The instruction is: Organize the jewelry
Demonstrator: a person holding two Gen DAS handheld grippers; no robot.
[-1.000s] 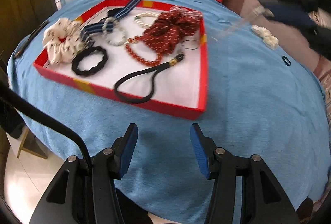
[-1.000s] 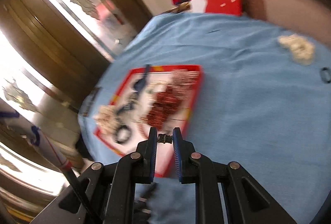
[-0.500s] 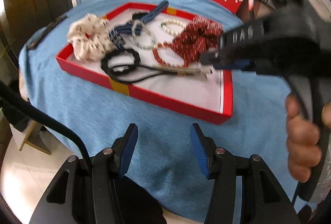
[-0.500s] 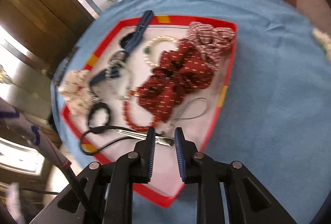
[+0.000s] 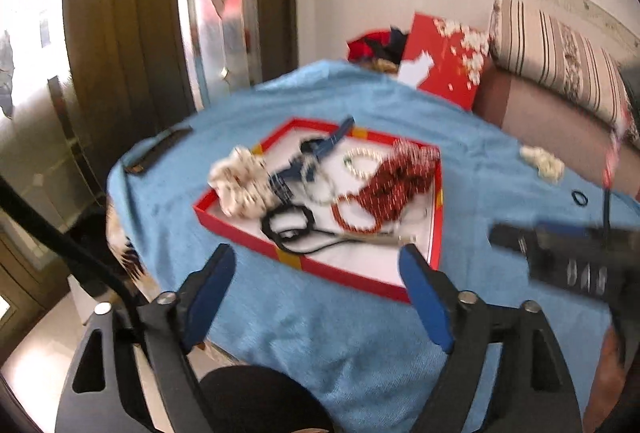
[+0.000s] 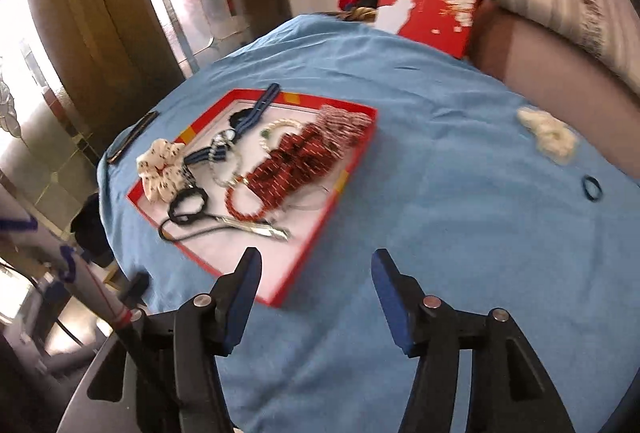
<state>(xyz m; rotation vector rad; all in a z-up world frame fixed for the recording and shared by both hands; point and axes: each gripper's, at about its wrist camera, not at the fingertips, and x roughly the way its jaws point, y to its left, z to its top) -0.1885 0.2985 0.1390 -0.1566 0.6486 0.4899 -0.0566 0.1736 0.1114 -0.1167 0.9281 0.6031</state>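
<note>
A red tray (image 6: 200,253) on the blue cloth holds a white scrunchie (image 6: 160,169), a dark red scrunchie (image 6: 296,161), a red bead bracelet (image 6: 240,209), a black hair tie (image 6: 188,207), a blue striped band (image 6: 248,121) and a silver hair clip (image 6: 256,227) near its front edge. My right gripper (image 6: 316,261) hovers just behind the tray's near corner, its jaws opening and nothing between them. My left gripper (image 5: 316,251) hangs above the tray's (image 5: 340,275) near rim, jaws also opening and empty. A cream scrunchie (image 6: 548,137) and a small dark hair tie (image 6: 592,188) lie on the cloth at the right.
A black comb (image 6: 132,139) rests at the cloth's left edge. A red box lid (image 6: 432,1) leans at the back beside a striped cushion (image 5: 560,61). Doors and glass panels stand to the left. The right tool's black body (image 5: 568,257) crosses the left wrist view.
The right gripper brought the silver clip over the tray, let it go and drew back with jaws spreading. The left gripper rose, tilted up and opened wider.
</note>
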